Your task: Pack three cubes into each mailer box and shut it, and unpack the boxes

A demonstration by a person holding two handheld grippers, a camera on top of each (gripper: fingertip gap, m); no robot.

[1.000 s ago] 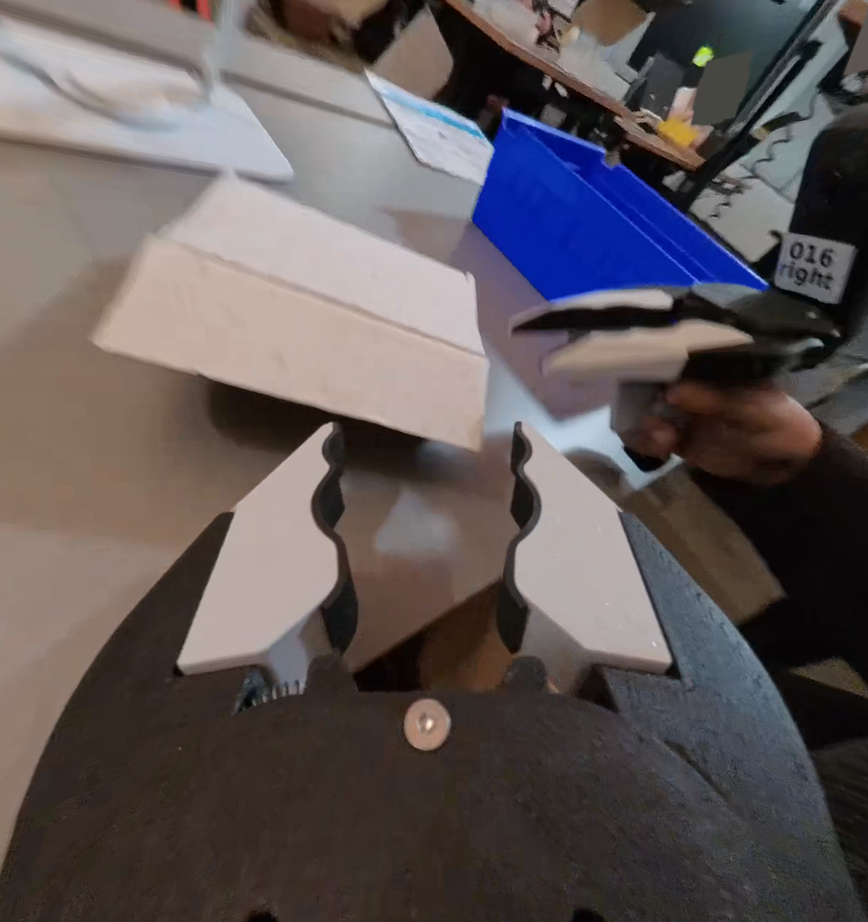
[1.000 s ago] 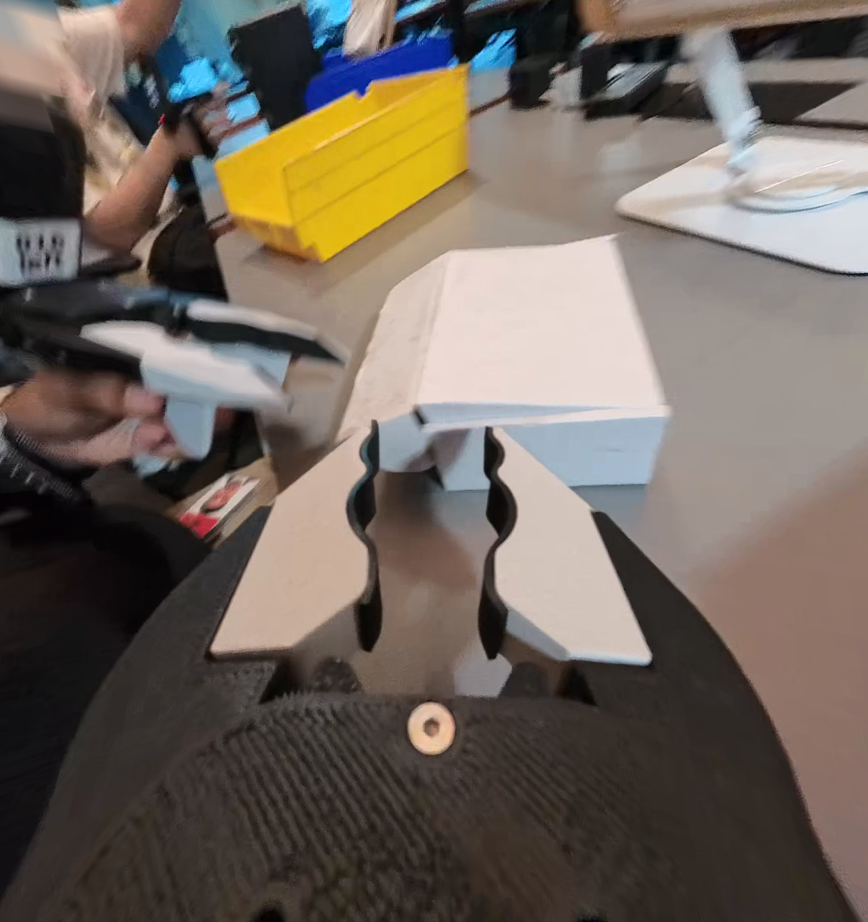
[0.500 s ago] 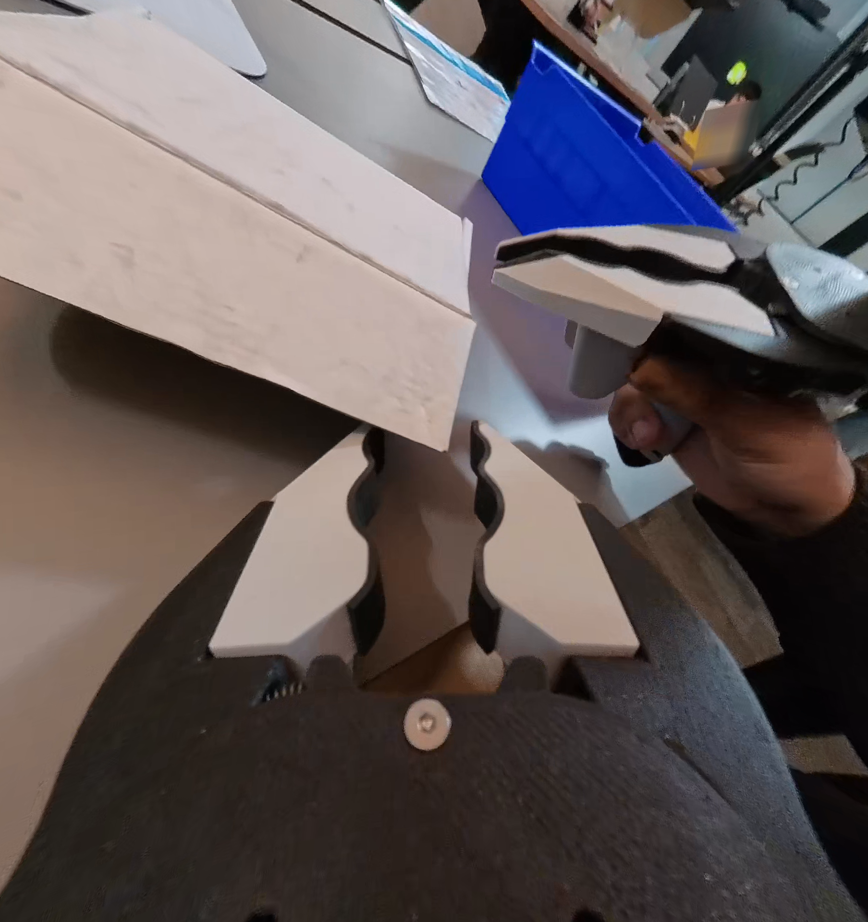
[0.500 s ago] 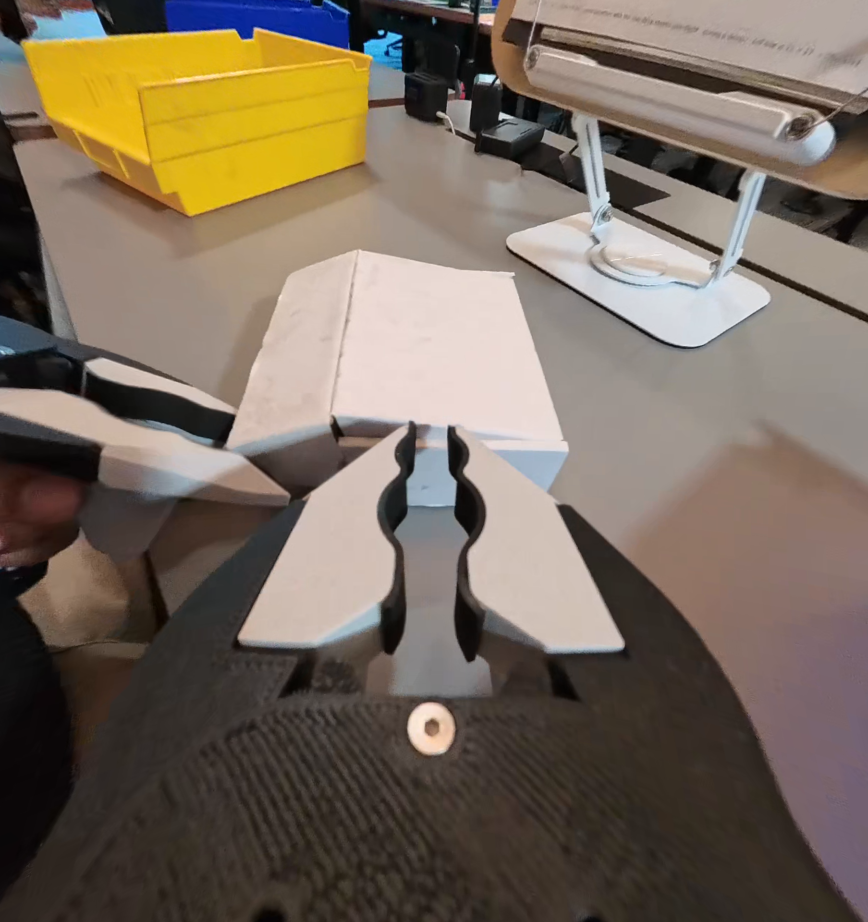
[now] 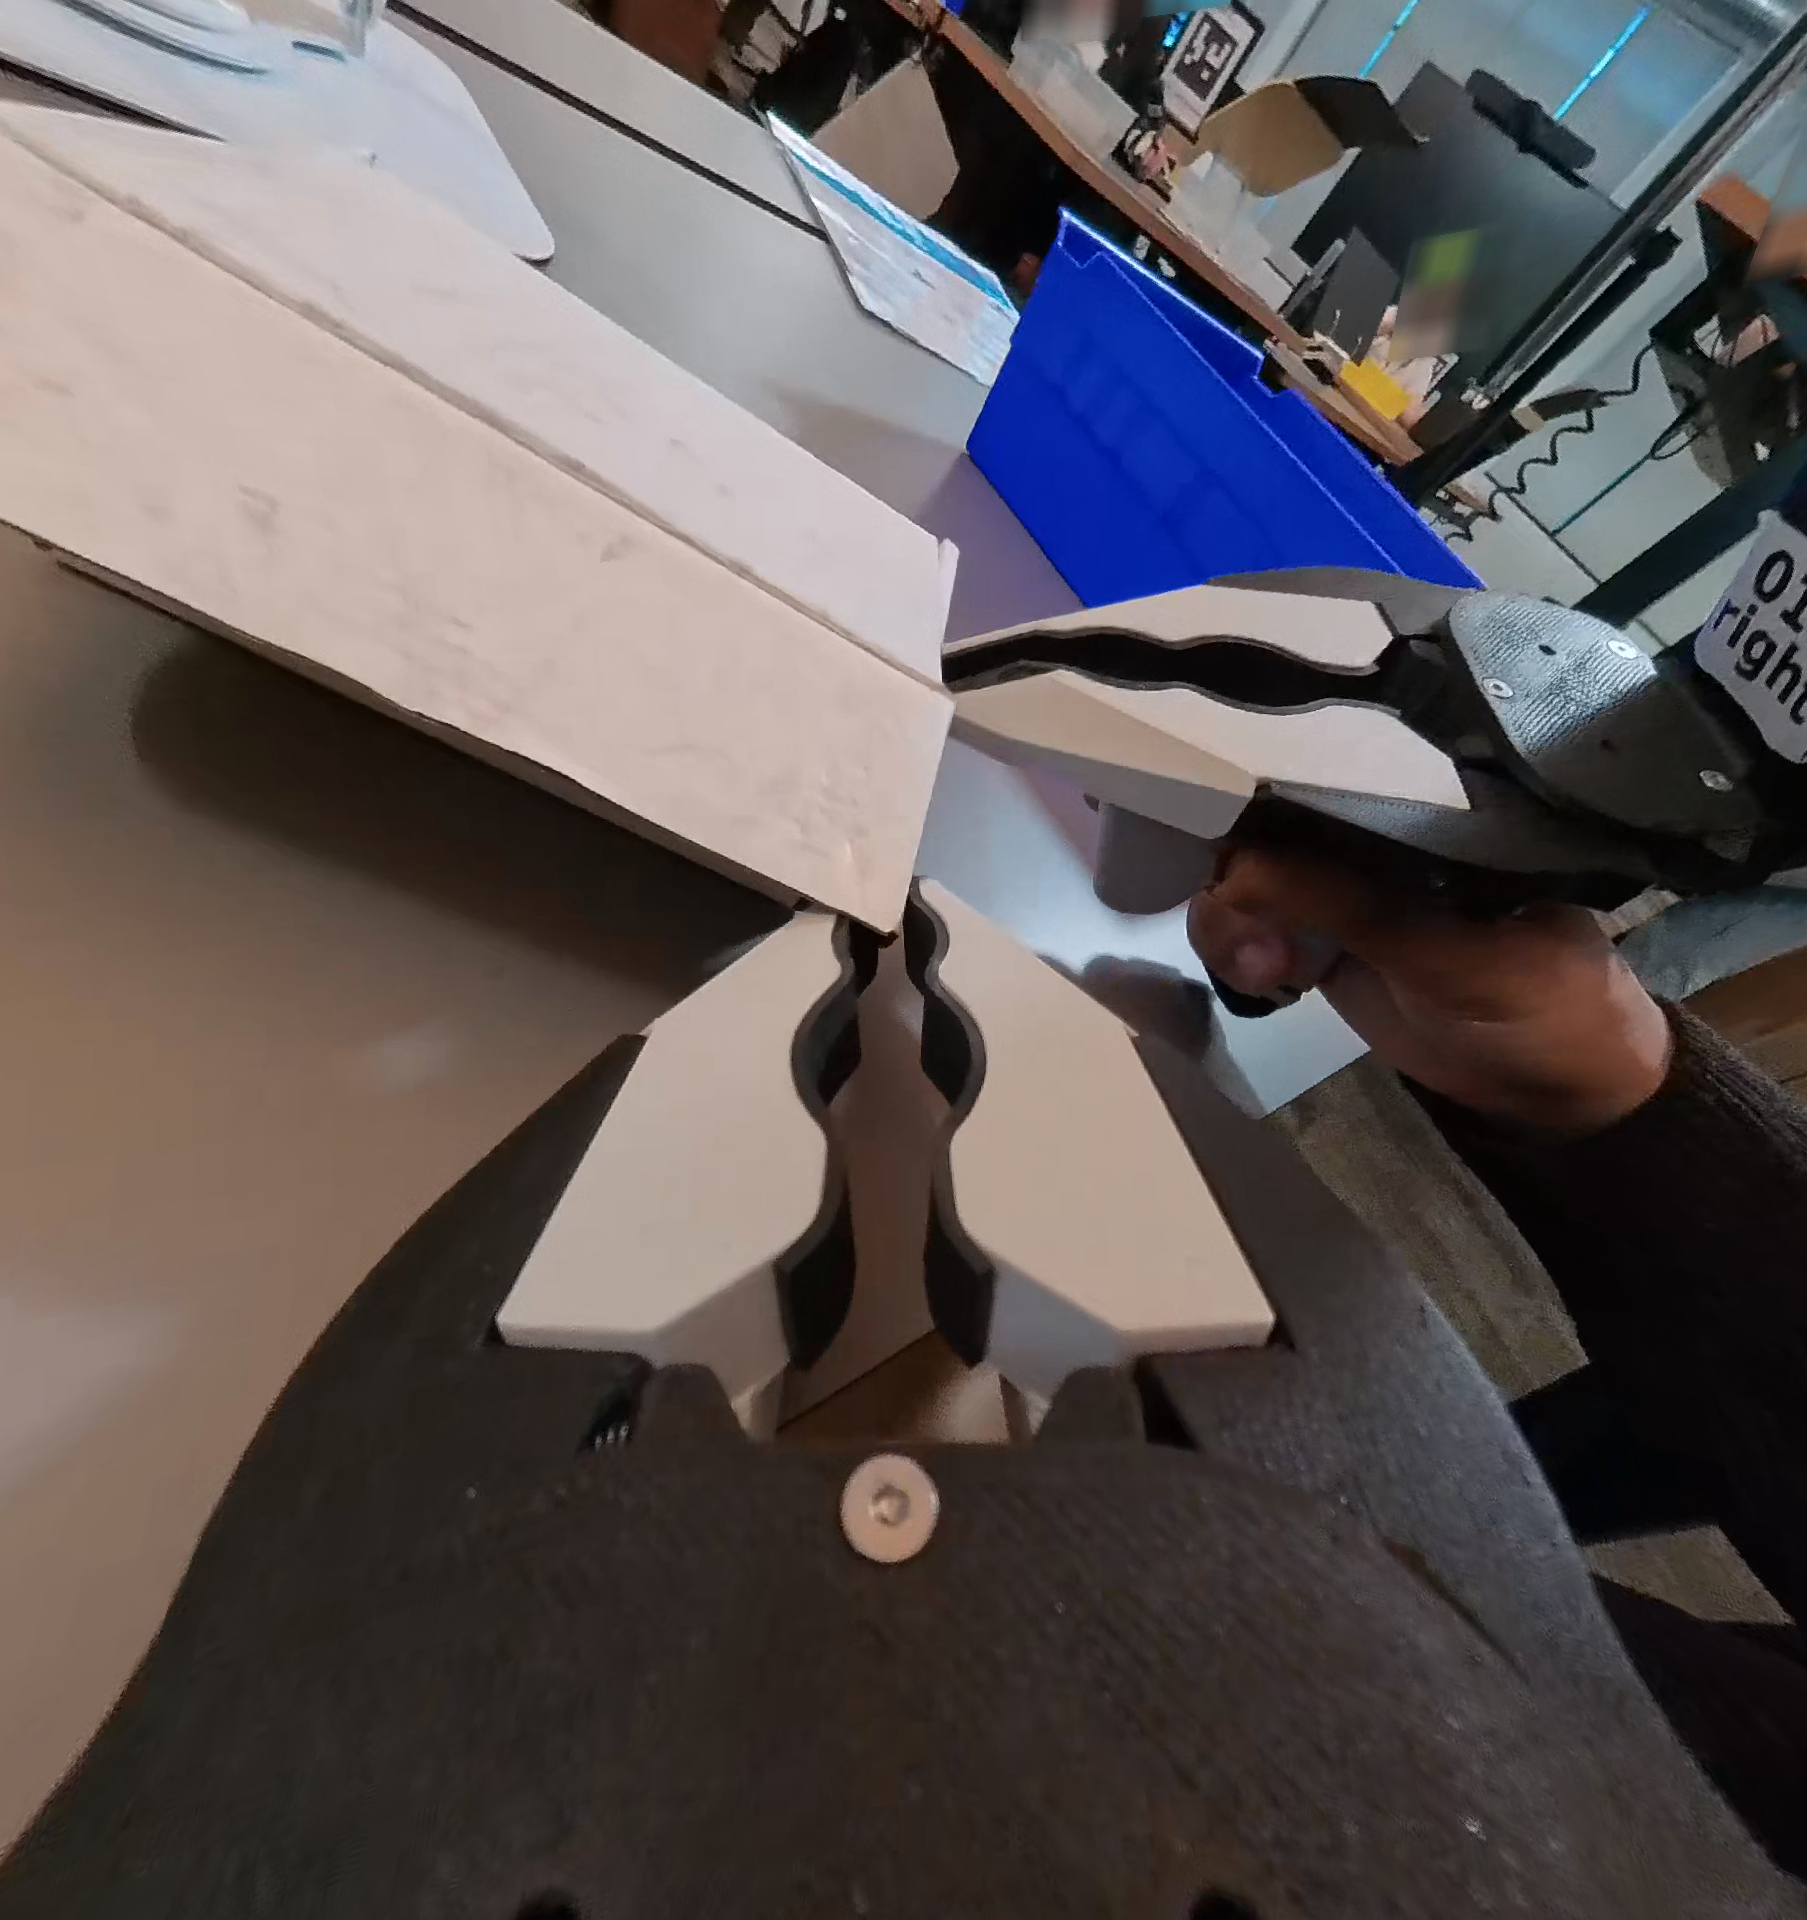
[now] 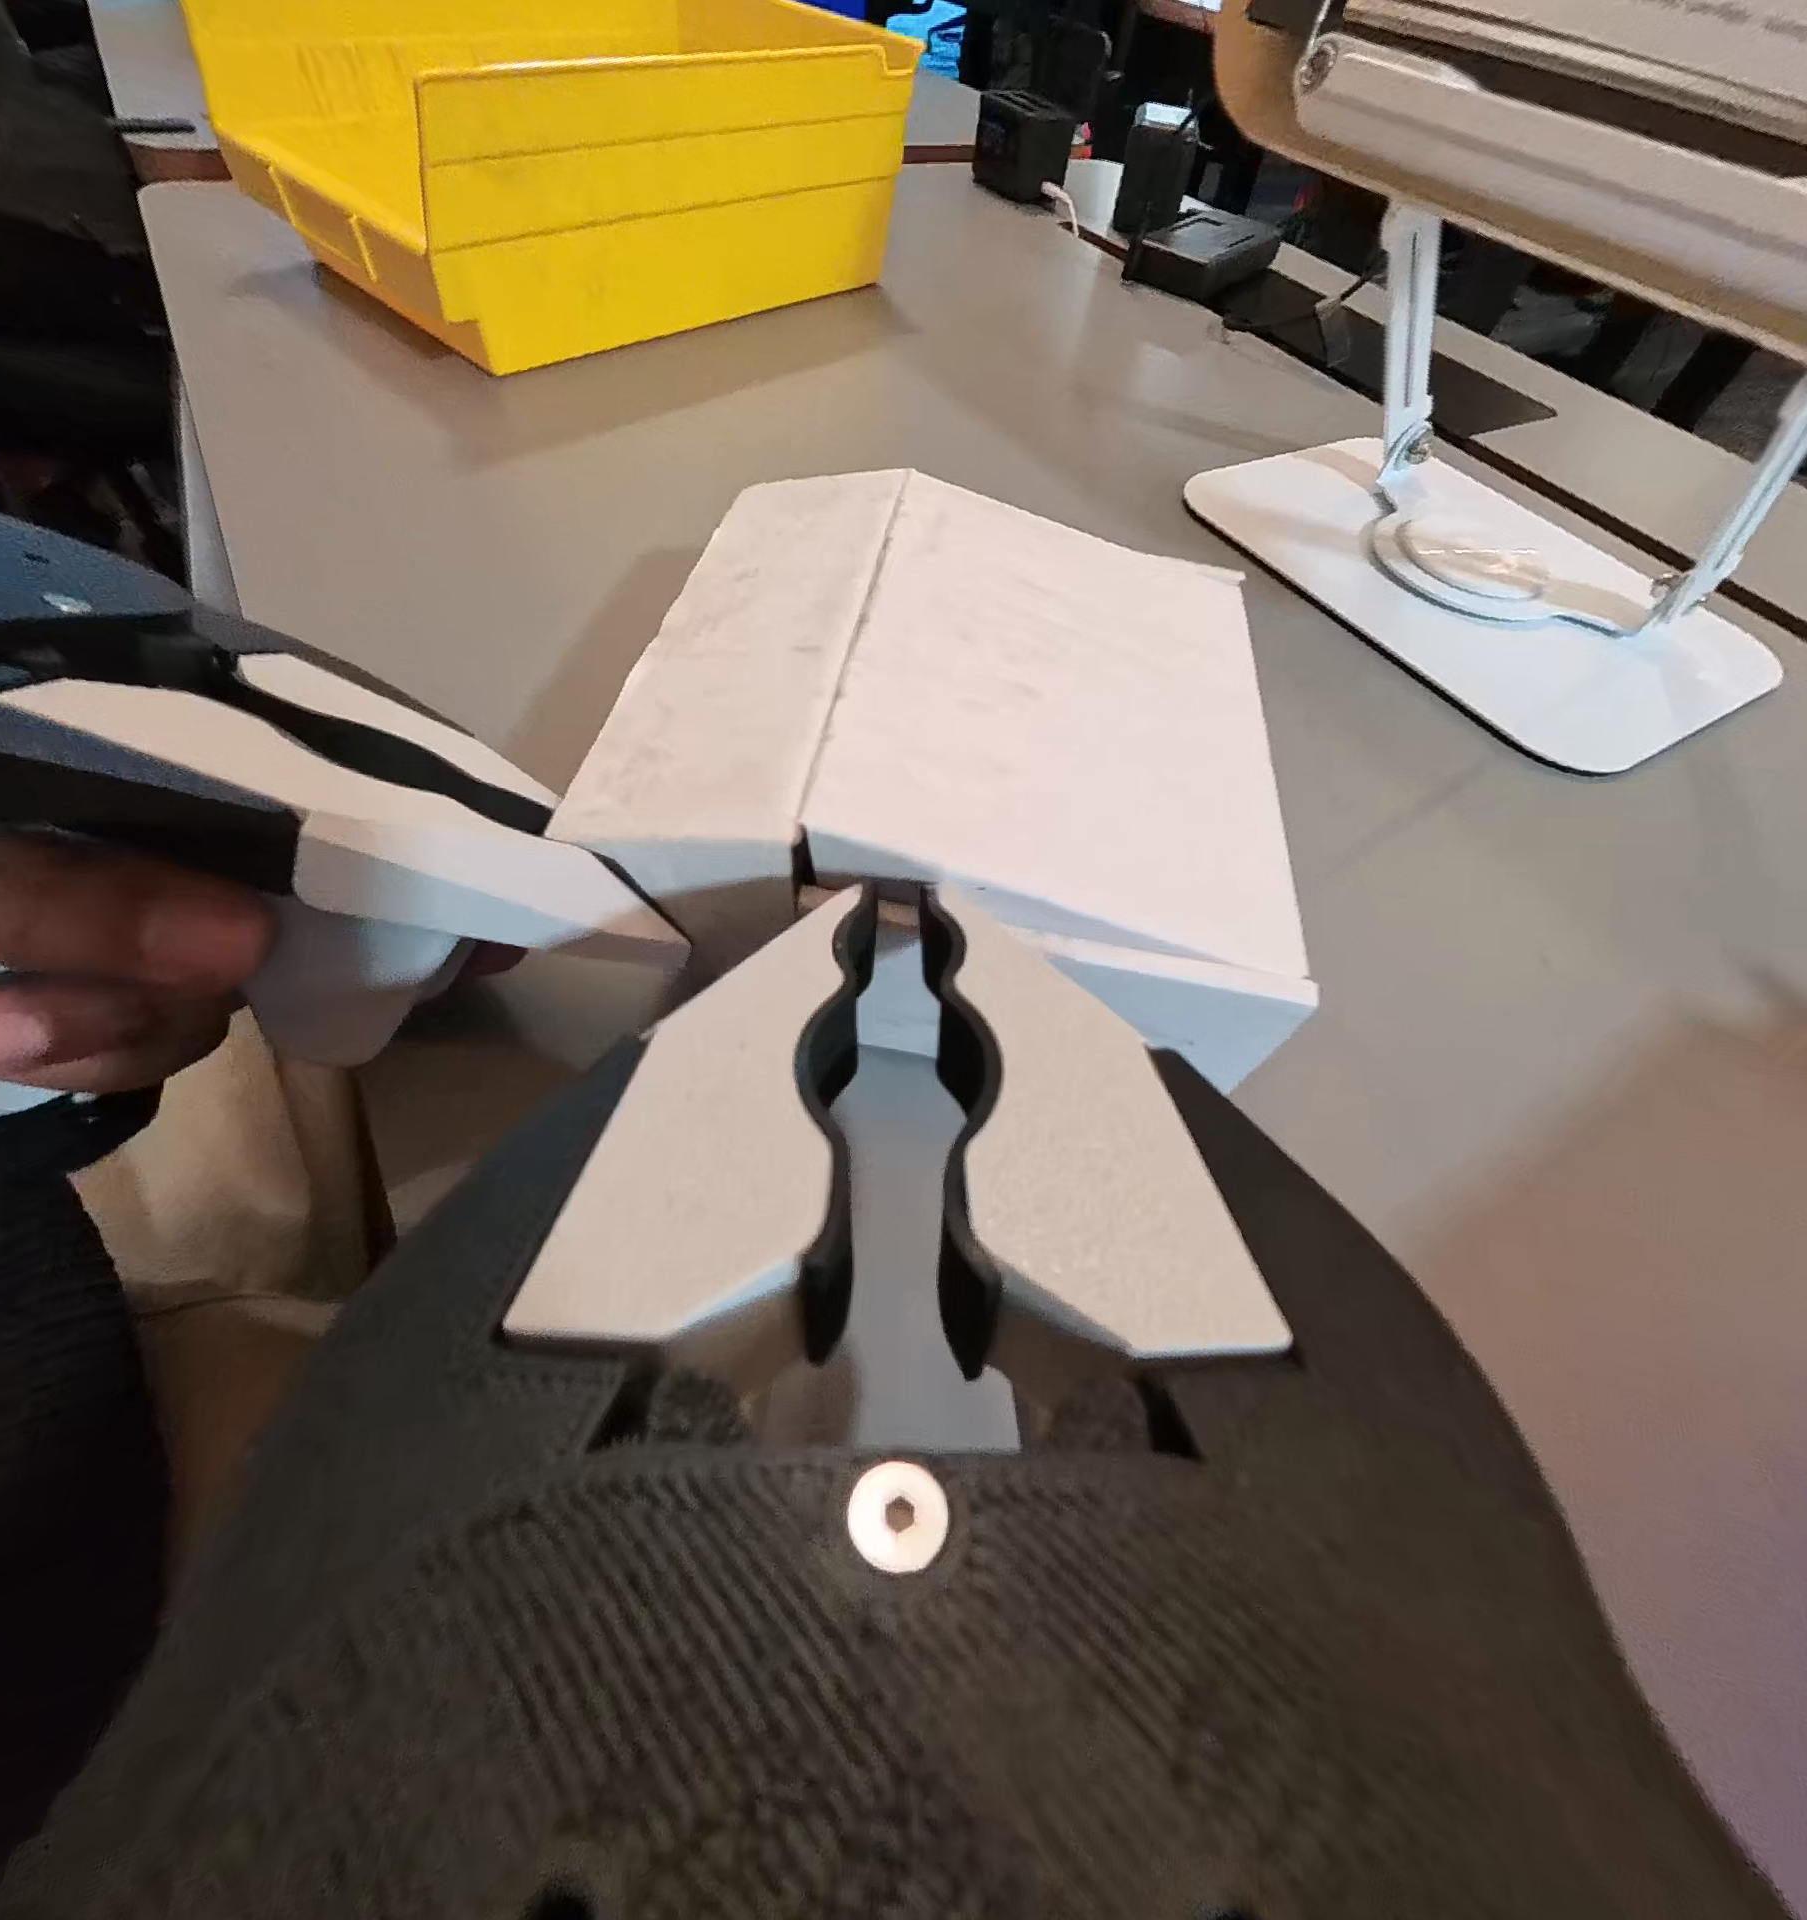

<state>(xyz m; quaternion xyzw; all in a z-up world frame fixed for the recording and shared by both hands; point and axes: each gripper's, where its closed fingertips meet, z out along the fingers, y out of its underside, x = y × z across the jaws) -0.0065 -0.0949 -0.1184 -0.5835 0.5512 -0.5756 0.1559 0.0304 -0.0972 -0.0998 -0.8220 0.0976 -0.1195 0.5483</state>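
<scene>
A white mailer box (image 5: 442,488) lies shut on the grey table (image 5: 255,1091); it also shows in the right wrist view (image 6: 1034,727). No cubes are in sight. My left gripper (image 5: 883,925) is closed down on the near bottom corner of the lid's front flap (image 5: 670,727). It also shows at the left of the right wrist view (image 6: 608,883). My right gripper (image 6: 891,902) is closed down on the lid's side edge at the front corner; in the left wrist view (image 5: 956,681) its tips meet that corner. The lid sits slightly raised on that side.
A yellow bin (image 6: 608,177) stands at the table's far left in the right wrist view. A blue bin (image 5: 1169,468) stands beyond the box in the left wrist view. A white stand base (image 6: 1481,603) with a roll on it is at the back right. The table's edge (image 5: 1242,1070) is close by. The left gripper's tips are roughly 5 cm from the right gripper's.
Both grippers have moved in to the box's front corner and narrowed from open to nearly shut, the left on the front flap, the right on the lid's side edge.
</scene>
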